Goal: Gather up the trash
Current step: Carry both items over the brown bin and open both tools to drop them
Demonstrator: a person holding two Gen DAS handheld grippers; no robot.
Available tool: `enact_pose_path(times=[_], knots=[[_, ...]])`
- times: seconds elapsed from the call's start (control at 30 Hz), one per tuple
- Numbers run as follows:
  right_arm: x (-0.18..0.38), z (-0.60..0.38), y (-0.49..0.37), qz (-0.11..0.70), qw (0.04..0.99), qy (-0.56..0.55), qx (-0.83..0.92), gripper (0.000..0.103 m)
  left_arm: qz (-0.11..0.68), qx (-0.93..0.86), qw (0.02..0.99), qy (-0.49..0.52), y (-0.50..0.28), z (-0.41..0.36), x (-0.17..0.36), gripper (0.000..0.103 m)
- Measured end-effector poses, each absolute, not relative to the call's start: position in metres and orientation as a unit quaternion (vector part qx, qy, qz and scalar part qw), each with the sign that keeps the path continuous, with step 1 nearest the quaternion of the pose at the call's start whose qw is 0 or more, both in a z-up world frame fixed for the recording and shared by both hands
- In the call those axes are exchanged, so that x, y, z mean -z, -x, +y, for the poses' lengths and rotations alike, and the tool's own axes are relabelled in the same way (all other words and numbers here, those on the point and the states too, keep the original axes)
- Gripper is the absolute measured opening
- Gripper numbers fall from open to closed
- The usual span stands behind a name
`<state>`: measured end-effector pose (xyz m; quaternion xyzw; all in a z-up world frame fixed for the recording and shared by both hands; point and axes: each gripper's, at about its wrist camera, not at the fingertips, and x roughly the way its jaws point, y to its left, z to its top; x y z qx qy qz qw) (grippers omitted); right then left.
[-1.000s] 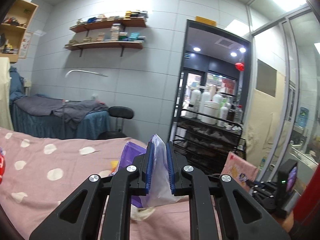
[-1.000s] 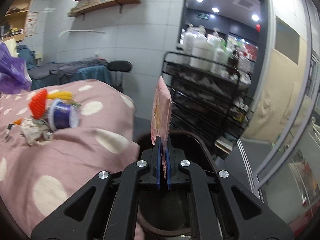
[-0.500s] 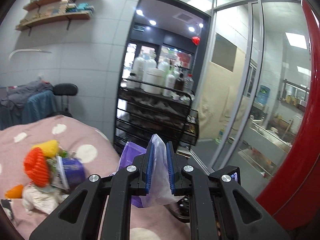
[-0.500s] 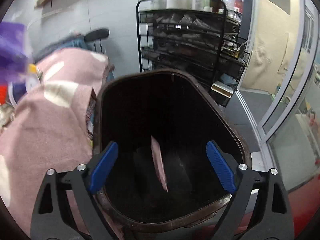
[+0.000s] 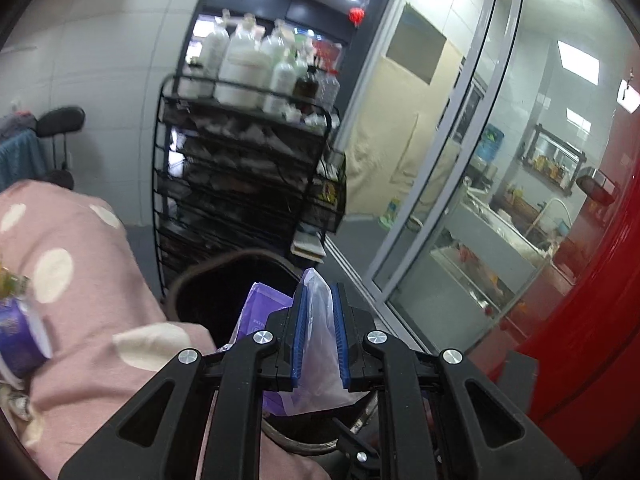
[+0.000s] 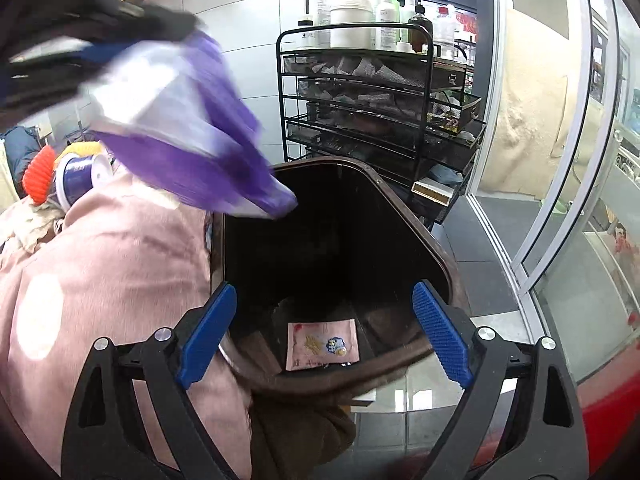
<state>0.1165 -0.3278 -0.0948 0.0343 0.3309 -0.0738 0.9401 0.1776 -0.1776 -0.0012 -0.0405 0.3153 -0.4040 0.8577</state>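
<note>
Here the left hand-held gripper point(image 5: 319, 334) pinches a purple wrapper point(image 5: 316, 344) above the bin point(image 6: 400, 208).

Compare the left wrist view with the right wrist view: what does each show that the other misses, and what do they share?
Only the left wrist view shows the left gripper closed on the purple plastic bag. Only the right wrist view shows the open right gripper and the pink packet lying at the bottom of the bin. Both show the bag, the dark trash bin and the black wire rack.
</note>
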Motion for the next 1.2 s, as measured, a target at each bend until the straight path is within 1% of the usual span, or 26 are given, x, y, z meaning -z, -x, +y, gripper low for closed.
enact_pose_path(times=[0.2,0.47,0.6,0.67,0.7,0.73,0.83,0.93,1.07,1.2], knots=[[0.092,-0.326,-0.098,0.325,0.943,-0.026,0.074,0.090,0.362,0.415,0.835,0.022,-0.192,-0.204,0.023,0.014],[0.088,-0.325,-0.093,0.323,0.943,-0.035,0.068,0.090,0.410,0.414,0.813,-0.015,-0.206,-0.229,0.043,0.015],[0.086,-0.324,-0.091,0.323,0.943,-0.034,0.067,0.091,0.430,0.412,0.803,-0.027,-0.209,-0.231,0.051,0.027],[0.085,-0.324,-0.090,0.323,0.943,-0.034,0.067,0.092,0.437,0.403,0.803,-0.037,-0.211,-0.233,0.054,0.043],[0.086,-0.324,-0.090,0.323,0.943,-0.034,0.067,0.093,0.437,0.396,0.806,-0.044,-0.211,-0.233,0.056,0.058],[0.085,-0.324,-0.090,0.323,0.943,-0.034,0.067,0.093,0.436,0.392,0.809,-0.048,-0.210,-0.232,0.056,0.069],[0.085,-0.326,-0.090,0.323,0.943,-0.037,0.071,0.095,0.434,0.387,0.812,-0.053,-0.209,-0.230,0.057,0.084],[0.085,-0.328,-0.090,0.326,0.942,-0.042,0.072,0.097,0.423,0.380,0.820,-0.062,-0.205,-0.227,0.054,0.089],[0.087,-0.329,-0.092,0.330,0.940,-0.047,0.070,0.098,0.401,0.366,0.836,-0.073,-0.198,-0.220,0.044,0.091],[0.088,-0.328,-0.093,0.333,0.940,-0.047,0.066,0.098,0.354,0.340,0.868,-0.078,-0.185,-0.201,0.025,0.095]])
